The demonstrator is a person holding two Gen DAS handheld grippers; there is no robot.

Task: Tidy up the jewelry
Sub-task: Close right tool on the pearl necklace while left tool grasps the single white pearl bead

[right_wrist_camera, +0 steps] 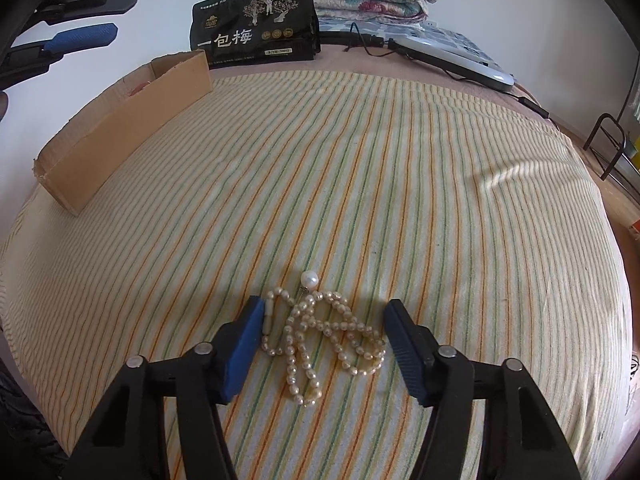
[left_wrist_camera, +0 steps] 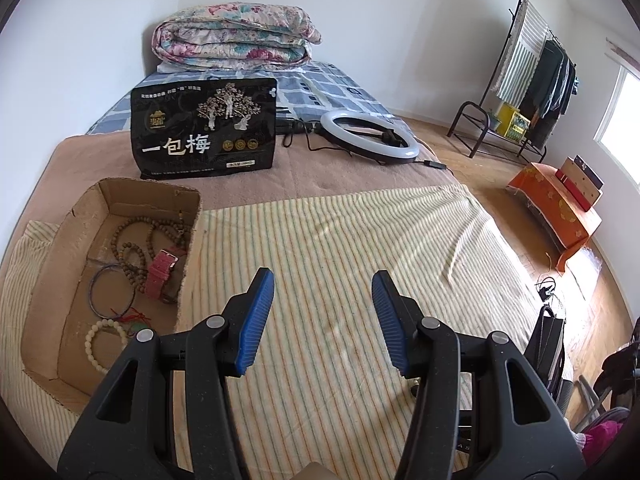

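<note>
Bed: covered by striped cloth (right_wrist_camera: 360, 184), soft and yielding under anything pressed down.
Cardboard box (left_wrist_camera: 116, 216): open-topped, on the cloth at its left side, well apart from the necklace; already holding wooden bead strands (left_wrist_camera: 136, 248), a pink watch strap (left_wrist_camera: 160, 276), a thin bangle (left_wrist_camera: 106, 292) and a white bead bracelet (left_wrist_camera: 102, 344).
Pearl necklace (right_wrist_camera: 320, 336): heaped in loose loops on the cloth, one large pearl (right_wrist_camera: 309, 279) at the far edge, tube clasp at the left.
Handling: likely light, limp, beads smooth and prone to roll or slip; string possibly delicate under a hard pinch.
Hold point: best judged across the bunched middle, where several strands cross, so that loops lift together and do not trail.
Right gripper (right_wrist_camera: 320, 340): low over the cloth, jaws about half apart and straddling the heap; left pad (right_wrist_camera: 244, 344) touching or just beside the clasp, right pad (right_wrist_camera: 404, 344) just clear of the beads; not yet pinching.
Left gripper (left_wrist_camera: 323, 320): above bare cloth beside the box, jaws about half apart, nothing between them.
</note>
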